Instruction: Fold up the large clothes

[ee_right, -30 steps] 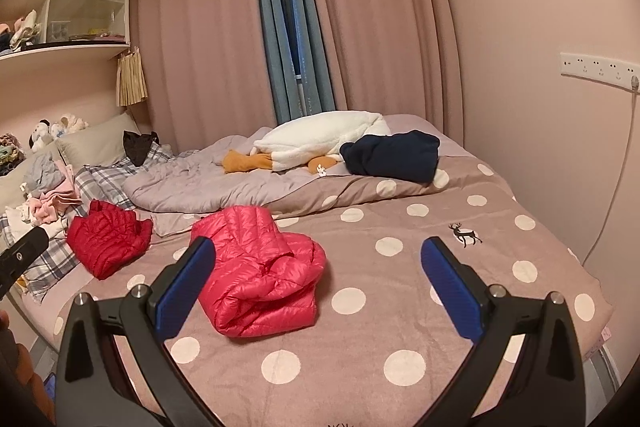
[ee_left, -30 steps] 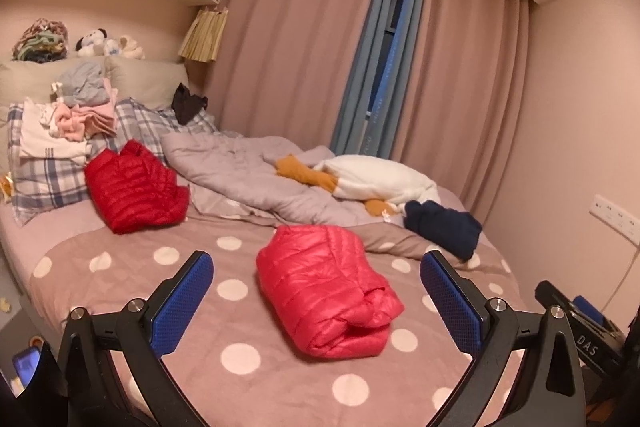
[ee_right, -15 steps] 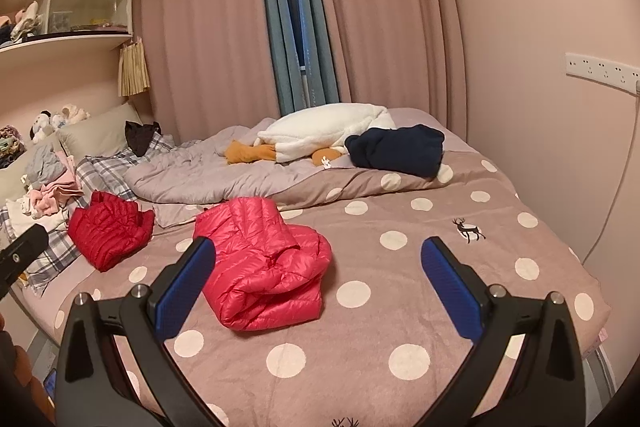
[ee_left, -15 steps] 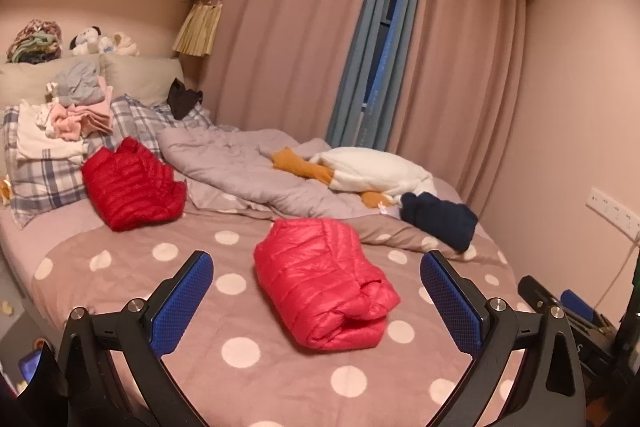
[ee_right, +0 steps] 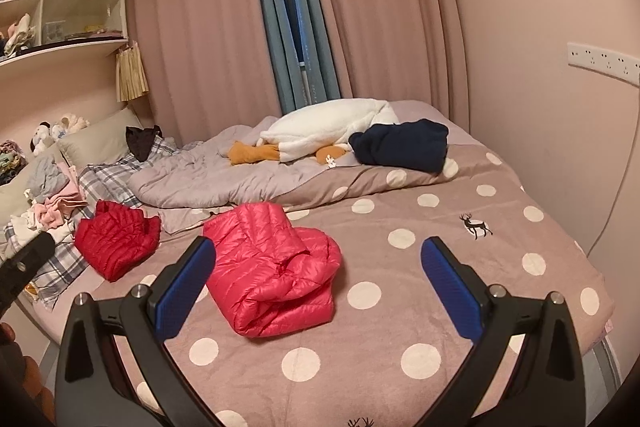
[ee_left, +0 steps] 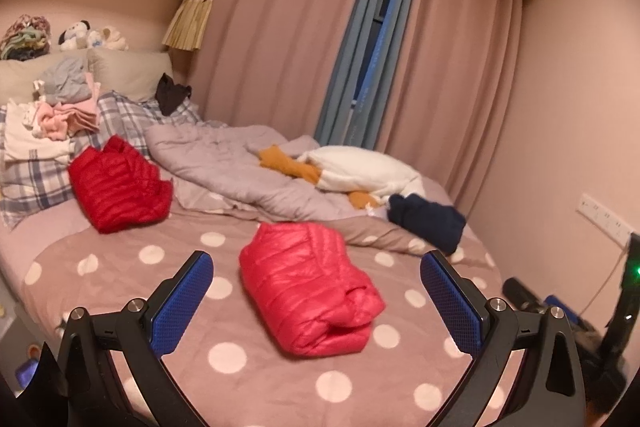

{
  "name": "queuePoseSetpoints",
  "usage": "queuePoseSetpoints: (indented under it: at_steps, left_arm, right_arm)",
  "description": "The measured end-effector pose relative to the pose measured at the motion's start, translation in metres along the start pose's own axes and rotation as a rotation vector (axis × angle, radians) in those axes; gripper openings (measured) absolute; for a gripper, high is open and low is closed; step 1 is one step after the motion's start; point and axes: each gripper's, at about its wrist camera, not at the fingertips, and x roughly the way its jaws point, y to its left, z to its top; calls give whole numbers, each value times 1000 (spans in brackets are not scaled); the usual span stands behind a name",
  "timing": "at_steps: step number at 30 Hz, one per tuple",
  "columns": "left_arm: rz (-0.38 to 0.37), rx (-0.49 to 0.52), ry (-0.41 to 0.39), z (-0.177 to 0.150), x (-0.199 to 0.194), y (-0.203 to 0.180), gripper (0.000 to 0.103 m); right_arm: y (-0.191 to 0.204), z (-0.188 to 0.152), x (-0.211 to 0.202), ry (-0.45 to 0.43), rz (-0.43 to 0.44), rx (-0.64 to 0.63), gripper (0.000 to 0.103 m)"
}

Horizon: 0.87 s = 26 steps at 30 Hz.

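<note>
Left wrist view: we look from above the foot of the bed (ee_left: 120, 267) toward the curtains (ee_left: 288, 39), set back, with the headboard side at our left and the socket wall (ee_left: 568, 107) at our right. Left gripper (ee_left: 316, 291) frames the bottom edge, fingers spread wide.

Right wrist view: we look from the same end, placed further right, facing the curtains (ee_right: 208, 39); shelves (ee_right: 60, 7) at far left, wall (ee_right: 540, 7) close at right. Right gripper (ee_right: 318, 275) frames the bottom, fingers spread wide.

Shared: the pink jacket (ee_left: 308, 283) (ee_right: 272, 267), red jacket (ee_left: 116, 183) (ee_right: 116, 239), navy garment (ee_left: 428, 223) (ee_right: 404, 145), bed (ee_right: 440, 227). The left gripper's edge shows at the right view's left border; the right gripper shows at the left view's right border.
</note>
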Motion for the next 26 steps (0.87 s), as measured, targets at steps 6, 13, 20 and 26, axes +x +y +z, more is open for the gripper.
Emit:
queuePoseSetpoints:
  at_steps: [6,13,20,26]
  left_arm:
    - [-6,9,40,4,17,-4,102]
    - [44,55,25,-1,27,-13,102]
    - [56,89,52,-6,34,-17,102]
    - [72,87,54,-6,37,-12,102]
  right_arm:
    - [-5,8,8,-6,-14,14,103]
    - [-14,12,14,1,-8,36,103]
    - [-14,10,23,17,-8,24,103]
    - [-9,10,32,27,-6,2,103]
